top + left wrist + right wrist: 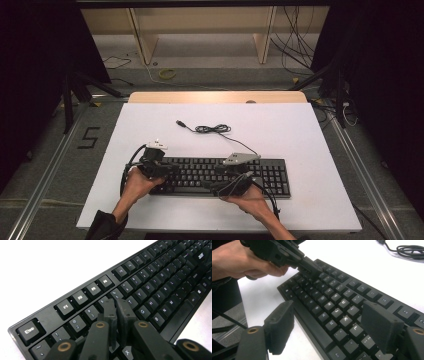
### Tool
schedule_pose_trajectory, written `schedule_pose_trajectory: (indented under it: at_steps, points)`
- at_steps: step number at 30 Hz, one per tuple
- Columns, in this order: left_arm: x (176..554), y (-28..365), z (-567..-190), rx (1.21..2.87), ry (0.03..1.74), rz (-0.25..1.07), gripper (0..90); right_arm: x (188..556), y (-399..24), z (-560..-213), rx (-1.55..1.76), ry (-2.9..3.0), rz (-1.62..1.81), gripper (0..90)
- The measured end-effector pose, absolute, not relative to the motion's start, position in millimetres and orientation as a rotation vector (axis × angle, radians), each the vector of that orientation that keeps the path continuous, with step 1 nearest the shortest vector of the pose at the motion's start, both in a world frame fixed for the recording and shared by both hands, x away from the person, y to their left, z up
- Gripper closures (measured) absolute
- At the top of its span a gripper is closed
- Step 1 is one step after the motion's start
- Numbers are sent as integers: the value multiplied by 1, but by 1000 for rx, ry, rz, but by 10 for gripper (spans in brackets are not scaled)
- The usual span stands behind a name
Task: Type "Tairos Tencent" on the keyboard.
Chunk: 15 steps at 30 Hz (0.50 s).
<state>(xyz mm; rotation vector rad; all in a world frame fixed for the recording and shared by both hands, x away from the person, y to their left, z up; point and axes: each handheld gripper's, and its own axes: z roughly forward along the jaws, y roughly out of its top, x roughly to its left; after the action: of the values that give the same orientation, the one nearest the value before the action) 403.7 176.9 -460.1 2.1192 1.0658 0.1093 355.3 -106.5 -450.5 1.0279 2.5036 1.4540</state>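
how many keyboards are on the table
1: a black keyboard lies near the front edge of the white table, under both grippers, its cable coiled behind it.

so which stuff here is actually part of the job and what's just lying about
In the job:
- keyboard
- left gripper, fingers shut, tips over the keys
- right gripper, fingers open, at the keyboard's front edge

Lying about:
- the keyboard's coiled cable on the white table
- yellow ring on the floor
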Motion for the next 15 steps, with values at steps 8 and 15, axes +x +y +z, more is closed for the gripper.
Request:
schedule_pose_trajectory:
  at_steps: [8,15]
  points:
    - [402,180,-457,2083,1068,100,759,355,-106,-451,1025,2503,1454,276]
    - [400,182,-454,2062,1074,85,638,355,-106,-451,1021,2506,1455,276]
